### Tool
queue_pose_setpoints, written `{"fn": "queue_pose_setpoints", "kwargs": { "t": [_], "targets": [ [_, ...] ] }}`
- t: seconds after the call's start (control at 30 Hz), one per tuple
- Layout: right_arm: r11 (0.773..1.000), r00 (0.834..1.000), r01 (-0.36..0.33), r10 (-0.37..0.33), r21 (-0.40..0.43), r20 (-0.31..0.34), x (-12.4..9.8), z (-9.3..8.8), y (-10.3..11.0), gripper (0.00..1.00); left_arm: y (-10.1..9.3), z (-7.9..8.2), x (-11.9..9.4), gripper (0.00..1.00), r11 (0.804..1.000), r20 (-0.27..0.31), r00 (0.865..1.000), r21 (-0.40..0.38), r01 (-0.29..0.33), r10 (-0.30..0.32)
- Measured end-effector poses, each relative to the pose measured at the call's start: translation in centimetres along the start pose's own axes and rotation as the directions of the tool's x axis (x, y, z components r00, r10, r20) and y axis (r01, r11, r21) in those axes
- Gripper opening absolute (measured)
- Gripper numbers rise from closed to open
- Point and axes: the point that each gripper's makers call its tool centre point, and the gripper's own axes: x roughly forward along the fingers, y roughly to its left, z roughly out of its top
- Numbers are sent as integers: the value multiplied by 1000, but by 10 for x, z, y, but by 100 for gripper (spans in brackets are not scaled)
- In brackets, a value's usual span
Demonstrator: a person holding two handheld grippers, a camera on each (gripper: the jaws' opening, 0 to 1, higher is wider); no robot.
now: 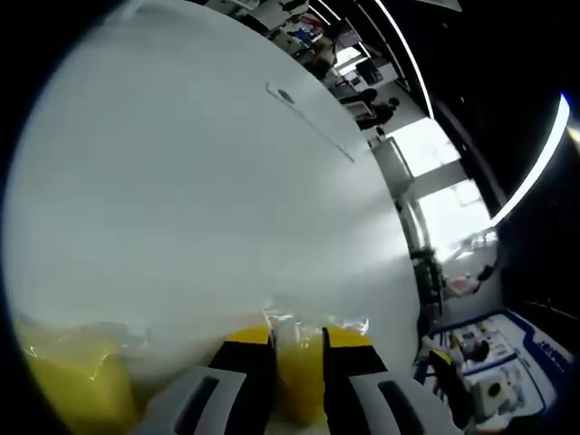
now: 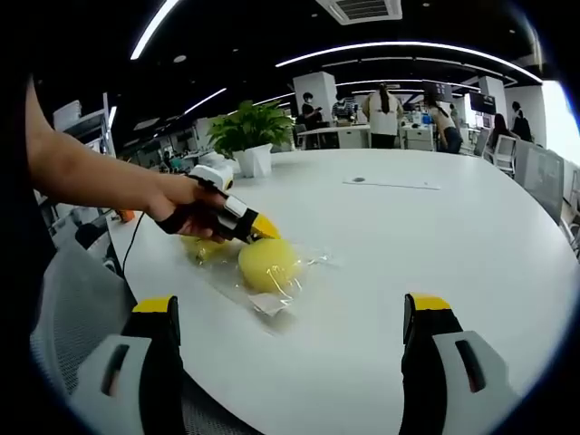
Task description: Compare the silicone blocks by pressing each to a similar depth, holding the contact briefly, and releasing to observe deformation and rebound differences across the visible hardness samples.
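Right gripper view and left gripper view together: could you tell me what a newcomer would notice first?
In the right gripper view, the yellow silicone block in its clear wrapper sits on the white table, with the left gripper against its top edge, held by a hand. In the left gripper view, the left gripper's jaws sit close around the yellow material. The right gripper hangs wide open in the foreground.
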Motion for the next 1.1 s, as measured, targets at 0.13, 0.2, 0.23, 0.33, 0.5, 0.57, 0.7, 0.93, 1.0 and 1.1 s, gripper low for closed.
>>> {"fn": "queue_pose_setpoints", "kwargs": {
  "t": [0.13, 0.2, 0.23, 0.33, 0.5, 0.57, 0.7, 0.93, 1.0, 1.1],
  "targets": [
    [1000, 1000, -1, 1, -3, -7, 0, -2, 0, 96, 2, 3, 2, 12, 1000, 24, 1000, -10, 18, -17],
    [1000, 1000, 0, 0, -3, -9, 0, -2, 1, 96, 4, 3, 3, 12, 999, 27, 999, -35, 29, -28],
    [1000, 1000, 1, -1, -1, -9, -1, -3, 0, 96, 4, 3, 3, 12, 999, 24, 999, -24, 29, -29],
    [1000, 1000, 4, -4, -1, -12, -1, -3, -1, 96, -1, 2, 2, 7, 999, 22, 999, 4, 49, -49],
    [1000, 1000, 3, -3, -6, -11, 1, -1, 0, 96, -1, 1, 3, 2, 999, 18, 998, 6, 54, -54],
    [1000, 1000, 3, -3, -9, -12, 2, 0, 0, 96, -1, 1, 3, 1, 998, 17, 998, 20, 55, -55],
    [1000, 1000, 3, -3, -12, -13, 3, 0, 0, 96, -2, 1, 3, 0, 997, 21, 998, 24, 67, -67],
    [1000, 1000, 4, -5, -15, -13, 2, 1, 0, 96, -6, 1, 1, 0, 998, 29, 997, 4, 65, -65],
    [1000, 1000, 4, -4, -14, -14, 1, 1, 1, 96, -6, 1, 1, 0, 998, 29, 997, 9, 67, -67],
    [1000, 1000, 4, -4, -16, -14, 1, 0, 1, 96, -6, 1, 1, 0, 997, 31, 997, -7, 72, -72]
  ]
}}
